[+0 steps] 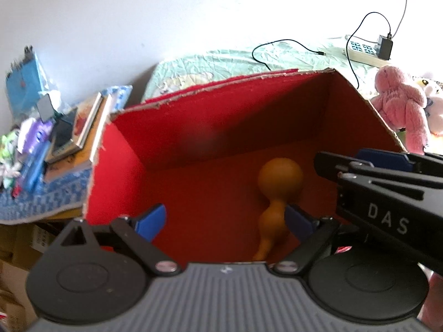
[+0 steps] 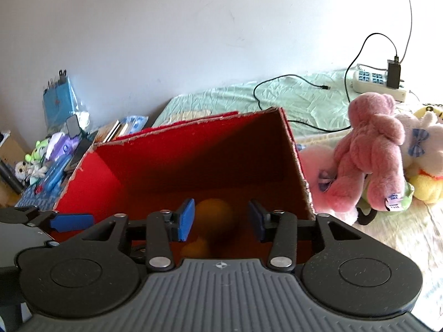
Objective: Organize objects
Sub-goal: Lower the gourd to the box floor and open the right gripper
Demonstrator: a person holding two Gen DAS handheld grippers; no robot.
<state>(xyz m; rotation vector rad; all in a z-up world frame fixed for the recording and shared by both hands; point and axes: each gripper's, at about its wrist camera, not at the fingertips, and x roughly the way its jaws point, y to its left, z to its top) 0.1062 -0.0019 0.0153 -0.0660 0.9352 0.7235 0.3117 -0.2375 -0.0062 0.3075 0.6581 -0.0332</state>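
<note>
An open cardboard box with a red lining (image 1: 177, 138) (image 2: 166, 160) fills both views. An orange gourd-shaped toy (image 1: 279, 178) lies on the box floor toward its right side. My left gripper (image 1: 227, 221) is open over the box; its right pad overlaps the toy's neck without clamping it. My right gripper (image 2: 221, 219) is open above the box, with the blurred orange toy (image 2: 214, 213) below the gap between its fingers. In the left wrist view the right gripper (image 1: 360, 163) reaches in from the right edge. A blue pad (image 2: 72, 221) of the left gripper shows at the left.
A pink plush bear (image 2: 371, 155) (image 1: 398, 105) and other soft toys (image 2: 426, 152) lie right of the box on the bed. A power strip with charger and cable (image 2: 379, 81) sits behind them. Stacked books (image 1: 80, 130), a blue bag (image 2: 59, 102) and clutter lie at the left.
</note>
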